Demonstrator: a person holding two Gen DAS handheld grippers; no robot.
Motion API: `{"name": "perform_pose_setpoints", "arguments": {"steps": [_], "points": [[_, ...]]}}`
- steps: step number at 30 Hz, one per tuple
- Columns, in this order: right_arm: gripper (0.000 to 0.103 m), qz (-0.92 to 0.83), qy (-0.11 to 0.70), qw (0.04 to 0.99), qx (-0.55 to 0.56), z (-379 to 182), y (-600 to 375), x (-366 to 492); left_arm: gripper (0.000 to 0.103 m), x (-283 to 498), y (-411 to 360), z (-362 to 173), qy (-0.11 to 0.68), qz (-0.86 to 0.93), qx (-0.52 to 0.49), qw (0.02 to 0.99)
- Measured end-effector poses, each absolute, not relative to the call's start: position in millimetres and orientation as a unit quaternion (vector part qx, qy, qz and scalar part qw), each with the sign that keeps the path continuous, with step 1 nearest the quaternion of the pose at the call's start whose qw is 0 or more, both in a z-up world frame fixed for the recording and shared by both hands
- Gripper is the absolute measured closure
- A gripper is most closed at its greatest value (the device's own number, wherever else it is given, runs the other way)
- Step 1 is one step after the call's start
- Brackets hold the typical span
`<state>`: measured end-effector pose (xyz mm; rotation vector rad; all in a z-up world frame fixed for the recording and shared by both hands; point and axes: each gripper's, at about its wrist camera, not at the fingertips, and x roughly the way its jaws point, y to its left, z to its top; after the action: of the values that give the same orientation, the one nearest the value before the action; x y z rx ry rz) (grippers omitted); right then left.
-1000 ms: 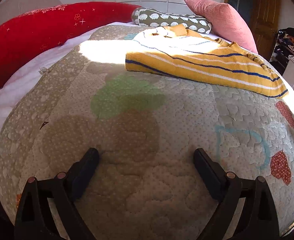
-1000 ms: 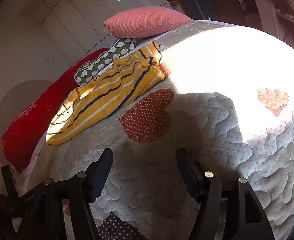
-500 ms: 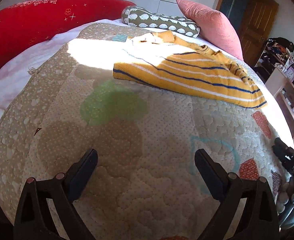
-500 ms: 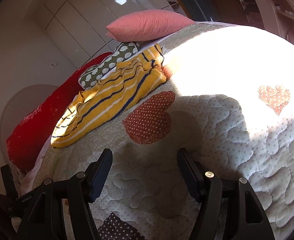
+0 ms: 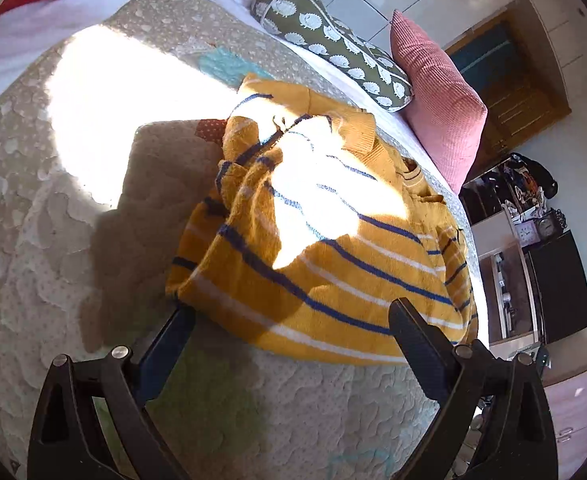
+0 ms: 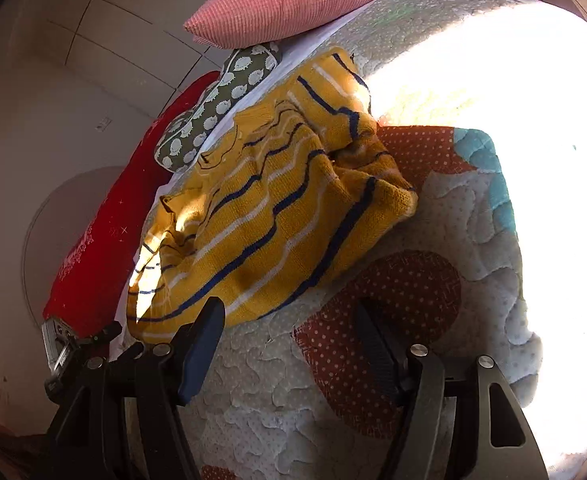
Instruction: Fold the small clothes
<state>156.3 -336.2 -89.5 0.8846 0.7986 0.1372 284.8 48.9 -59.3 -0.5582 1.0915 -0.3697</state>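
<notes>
1. A bed covered by a beige quilted patchwork bedspread [image 5: 53, 240] with stitched cloud shapes, red dotted patches and turquoise patches is seen in both wrist views; a broad patch of sunlight is cast across it.
2. A long red bolster cushion [image 6: 105, 240] with white star prints is laid along the head edge of the bed.
3. A mustard-yellow knitted sweater [image 5: 333, 272] with navy and white stripes is spread, partly bunched, on the bedspread toward the head edge, just short of the pillows. Its collar is turned toward the pillows and its hem toward the grippers. In the right wrist view the same sweater [image 6: 269, 216] is seen with one side folded over in rumpled layers.
4. A pink ribbed square pillow [image 5: 437, 108] is propped at the head edge, partly resting on the olive pillow.
5. An olive-green elongated pillow [image 5: 333, 40] printed with white hedgehogs is laid beside it, between the pink pillow and the red bolster.
6. The left gripper [image 5: 291, 328] is held just at the sweater's hem, its black fingers spread wide with nothing between them; the hem is seen across the gap.
7. The right gripper [image 6: 289, 328] is held near the hem's other end, fingers likewise spread apart and empty, over a red dotted patch.
</notes>
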Motion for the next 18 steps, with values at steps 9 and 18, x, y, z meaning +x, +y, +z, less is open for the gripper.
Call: {"name": "perform_pose_setpoints", "arguments": {"steps": [9, 18], "points": [[0.082, 0.028, 0.36, 0.809, 0.463, -92, -336, 216, 0.092, 318, 25, -59, 0.532, -0.107, -0.214, 0.812], [0.095, 0.063, 0.36, 0.812, 0.455, -70, -337, 160, 0.096, 249, 42, -19, 0.509, -0.1, -0.187, 0.834]]}}
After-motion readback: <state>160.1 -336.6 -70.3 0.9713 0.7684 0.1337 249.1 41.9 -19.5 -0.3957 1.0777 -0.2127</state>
